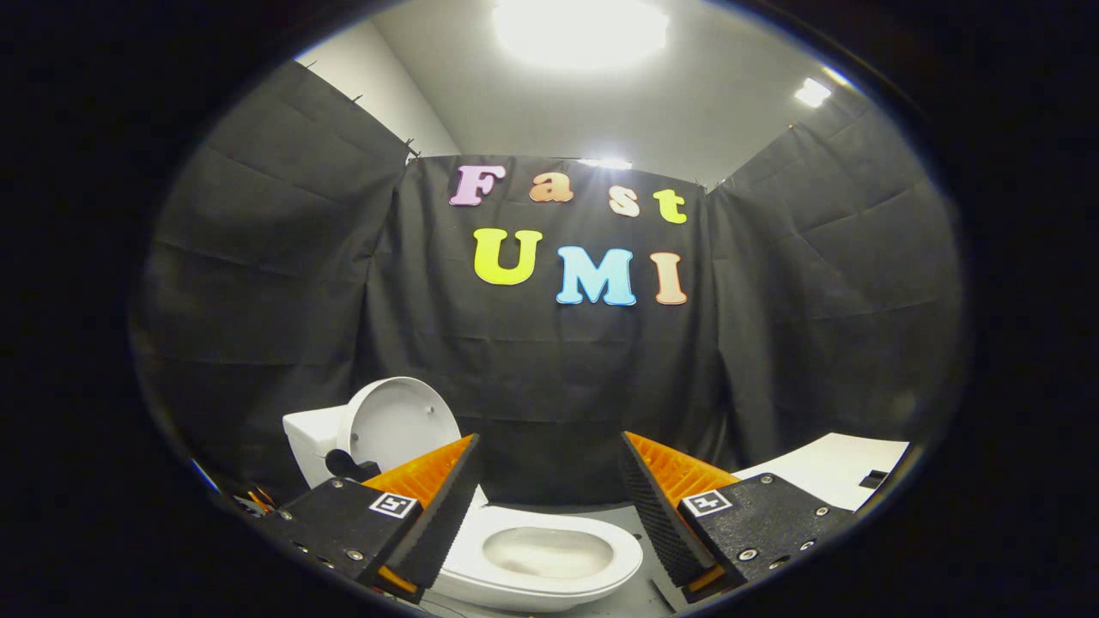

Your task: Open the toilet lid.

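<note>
Two orange and black fingers of my gripper sit closest to me. They are spread wide apart and hold nothing. I think I keep them open because there is nothing left to grab.

Between the fingers and a bit below, I see the white toilet bowl. Its seat is down and the hole in the middle is open to see.

The lid is beyond my left finger. It stands up and leans back against the white tank. It rests there so it will not fall shut again. A dark hinge part sits just under it, partly hidden by my finger.

So the lid is already open, and I judge my job is done. My gripper is well apart from the lid and touches nothing.

A white ledge shows beyond my right finger. I cannot tell what it is for.
</note>
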Motion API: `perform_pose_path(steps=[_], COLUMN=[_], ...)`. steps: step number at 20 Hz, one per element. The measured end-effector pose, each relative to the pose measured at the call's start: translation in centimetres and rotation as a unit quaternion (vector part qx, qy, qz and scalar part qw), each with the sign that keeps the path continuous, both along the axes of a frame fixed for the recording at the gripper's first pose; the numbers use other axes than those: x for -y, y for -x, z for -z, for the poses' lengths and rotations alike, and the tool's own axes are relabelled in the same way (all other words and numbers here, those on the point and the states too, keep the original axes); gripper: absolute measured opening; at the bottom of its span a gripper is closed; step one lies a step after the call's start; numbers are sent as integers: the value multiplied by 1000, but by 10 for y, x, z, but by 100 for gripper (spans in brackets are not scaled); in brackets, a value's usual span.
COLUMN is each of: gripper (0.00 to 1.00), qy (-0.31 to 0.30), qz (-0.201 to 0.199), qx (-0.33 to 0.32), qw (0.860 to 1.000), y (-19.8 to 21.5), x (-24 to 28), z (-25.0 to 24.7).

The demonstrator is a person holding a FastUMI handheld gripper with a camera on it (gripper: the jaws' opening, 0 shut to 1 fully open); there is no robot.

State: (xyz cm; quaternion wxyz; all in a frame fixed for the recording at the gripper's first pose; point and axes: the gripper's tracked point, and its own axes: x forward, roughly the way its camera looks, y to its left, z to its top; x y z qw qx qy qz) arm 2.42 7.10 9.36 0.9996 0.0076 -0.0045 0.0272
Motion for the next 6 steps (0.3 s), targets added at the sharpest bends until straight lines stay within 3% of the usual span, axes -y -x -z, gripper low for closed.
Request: perform_pose_path(steps=[6], gripper=[96], qy=[-11], qz=[10], qx=[9], qw=[1000], y=[13], x=[25], z=[24])
